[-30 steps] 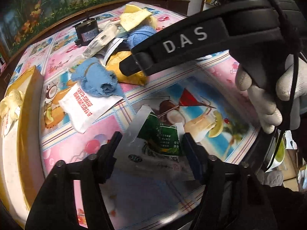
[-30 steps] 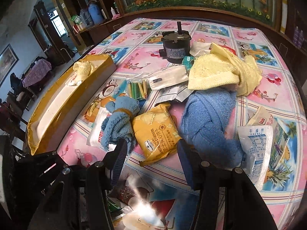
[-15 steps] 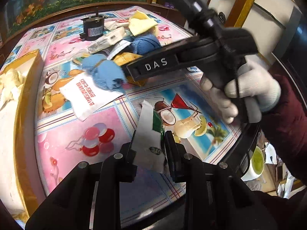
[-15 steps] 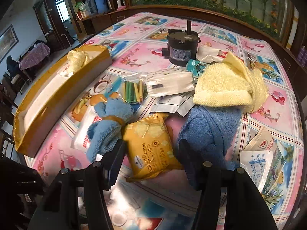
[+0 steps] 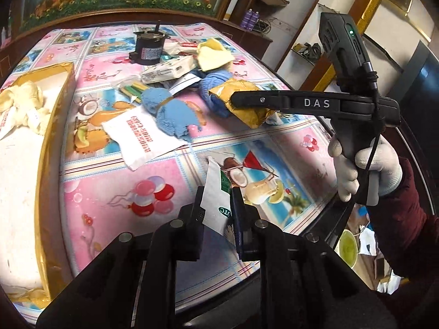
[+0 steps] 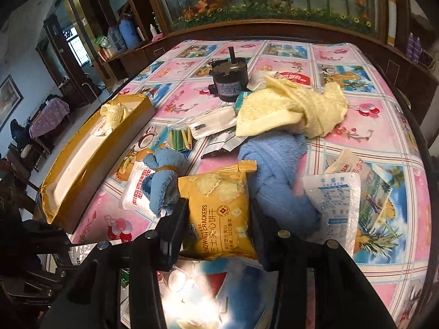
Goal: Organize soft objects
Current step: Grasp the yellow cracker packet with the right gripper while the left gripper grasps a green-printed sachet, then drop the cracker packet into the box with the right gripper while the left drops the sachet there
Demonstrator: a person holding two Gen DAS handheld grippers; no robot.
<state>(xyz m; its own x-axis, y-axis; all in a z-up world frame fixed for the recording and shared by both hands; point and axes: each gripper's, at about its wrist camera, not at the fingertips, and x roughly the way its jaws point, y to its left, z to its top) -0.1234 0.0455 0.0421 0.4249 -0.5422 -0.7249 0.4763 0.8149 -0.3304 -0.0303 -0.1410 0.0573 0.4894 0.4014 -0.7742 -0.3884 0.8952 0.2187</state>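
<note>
My left gripper (image 5: 218, 205) is shut on a white and green sachet (image 5: 215, 194) and holds it upright above the table's near edge. My right gripper (image 6: 216, 219) is open with its fingers either side of a yellow cracker packet (image 6: 219, 208); the packet also shows in the left wrist view (image 5: 247, 101) under the right gripper's finger. A small blue towel tied with a band (image 6: 164, 181) lies left of the packet and a larger blue towel (image 6: 277, 175) lies right of it. A yellow towel (image 6: 288, 109) lies behind them.
A long gold-edged tray (image 5: 46, 148) with a cream cloth (image 5: 22, 104) stands at the left. A black motor (image 6: 229, 82), white sachets (image 6: 334, 197), a white red-printed packet (image 5: 140, 139) and coloured sticks (image 6: 181, 138) lie on the patterned tablecloth.
My left gripper closed on the sachet and lifted it off the table. My right gripper moved forward and down until its fingers straddle the yellow cracker packet.
</note>
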